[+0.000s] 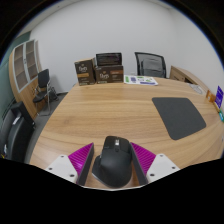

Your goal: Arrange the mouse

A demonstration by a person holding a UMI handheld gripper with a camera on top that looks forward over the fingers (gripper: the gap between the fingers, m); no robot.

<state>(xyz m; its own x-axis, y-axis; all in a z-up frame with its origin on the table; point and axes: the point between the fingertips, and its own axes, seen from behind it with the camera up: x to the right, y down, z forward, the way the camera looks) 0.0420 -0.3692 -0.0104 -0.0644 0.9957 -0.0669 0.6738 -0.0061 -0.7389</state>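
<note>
I see gripper [112, 165] fingers spread wide, black computer mouse [111, 162] between magenta pads [76, 161] on wooden table [110, 115]; dark grey mousepad [179, 116] beyond.

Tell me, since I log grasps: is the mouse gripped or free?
Cannot tell. The mouse sits upright on the table between the claw pads; any side gaps are unclear.

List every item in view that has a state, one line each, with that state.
gripper: open, mouse between its fingers, small gaps either side.
mouse: upright on the table, not lifted as far as shows.
mouse pad: lying flat, bare, beyond the fingers.
table: wooden top.
office chair: unoccupied, behind the table.
</note>
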